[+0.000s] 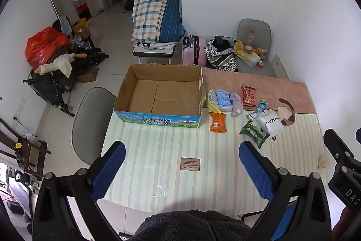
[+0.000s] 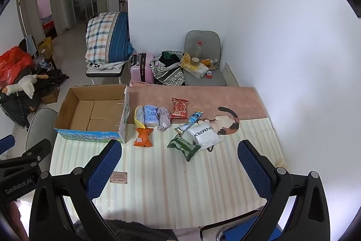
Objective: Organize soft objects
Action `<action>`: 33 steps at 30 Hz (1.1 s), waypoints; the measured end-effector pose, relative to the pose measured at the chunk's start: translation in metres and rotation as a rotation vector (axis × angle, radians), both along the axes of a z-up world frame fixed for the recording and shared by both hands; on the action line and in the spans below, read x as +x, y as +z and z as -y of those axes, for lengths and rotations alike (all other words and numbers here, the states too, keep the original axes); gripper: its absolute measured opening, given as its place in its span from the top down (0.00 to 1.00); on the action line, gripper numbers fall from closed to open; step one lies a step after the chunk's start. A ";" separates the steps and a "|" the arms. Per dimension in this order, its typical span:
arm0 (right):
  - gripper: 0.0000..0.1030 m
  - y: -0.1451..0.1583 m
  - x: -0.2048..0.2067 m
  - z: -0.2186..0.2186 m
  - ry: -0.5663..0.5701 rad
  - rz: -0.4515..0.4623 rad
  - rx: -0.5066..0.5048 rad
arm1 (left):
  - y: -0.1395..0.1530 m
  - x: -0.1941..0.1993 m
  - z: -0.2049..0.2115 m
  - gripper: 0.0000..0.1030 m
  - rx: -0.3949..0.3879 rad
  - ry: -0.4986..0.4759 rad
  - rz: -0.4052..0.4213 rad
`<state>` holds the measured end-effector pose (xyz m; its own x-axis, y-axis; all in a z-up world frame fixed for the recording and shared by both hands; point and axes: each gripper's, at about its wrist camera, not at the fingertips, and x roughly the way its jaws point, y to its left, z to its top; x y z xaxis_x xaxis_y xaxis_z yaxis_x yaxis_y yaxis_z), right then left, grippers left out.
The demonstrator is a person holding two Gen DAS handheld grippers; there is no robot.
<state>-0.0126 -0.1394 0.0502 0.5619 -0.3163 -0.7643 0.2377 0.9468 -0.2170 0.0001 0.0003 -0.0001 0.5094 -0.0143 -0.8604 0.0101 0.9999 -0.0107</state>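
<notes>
The right gripper (image 2: 179, 159) hangs over the striped table (image 2: 158, 184) at the bottom of the frame, blue pads spread wide with nothing between them. Left of centre sits an open cardboard box (image 2: 94, 114), bare inside. Just right of it lie an orange packet (image 2: 143, 137), a yellow pouch (image 2: 139, 116), a blue pack (image 2: 150, 115) and a grey cloth (image 2: 164, 120). Further right are a red snack bag (image 2: 179, 108), a green packet (image 2: 184, 147) and a white bag (image 2: 204, 134)

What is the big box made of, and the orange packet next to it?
The box looks like brown corrugated cardboard, matte inside, with a glossy printed picture outside. The orange packet seems to be thin plastic film: it is shiny, puffy and crimped at the ends.
</notes>
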 end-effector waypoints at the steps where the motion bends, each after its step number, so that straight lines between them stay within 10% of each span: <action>1: 0.00 0.000 0.000 0.000 0.001 -0.002 -0.002 | 0.000 0.000 0.000 0.00 0.001 0.000 0.001; 33: 0.00 0.019 -0.008 0.007 0.008 0.029 0.018 | 0.016 -0.003 0.004 0.00 0.023 0.003 0.044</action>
<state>-0.0207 -0.1461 0.0693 0.5864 -0.2979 -0.7532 0.2356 0.9524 -0.1933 -0.0027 -0.0035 0.0157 0.5470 0.0066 -0.8371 0.0072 0.9999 0.0126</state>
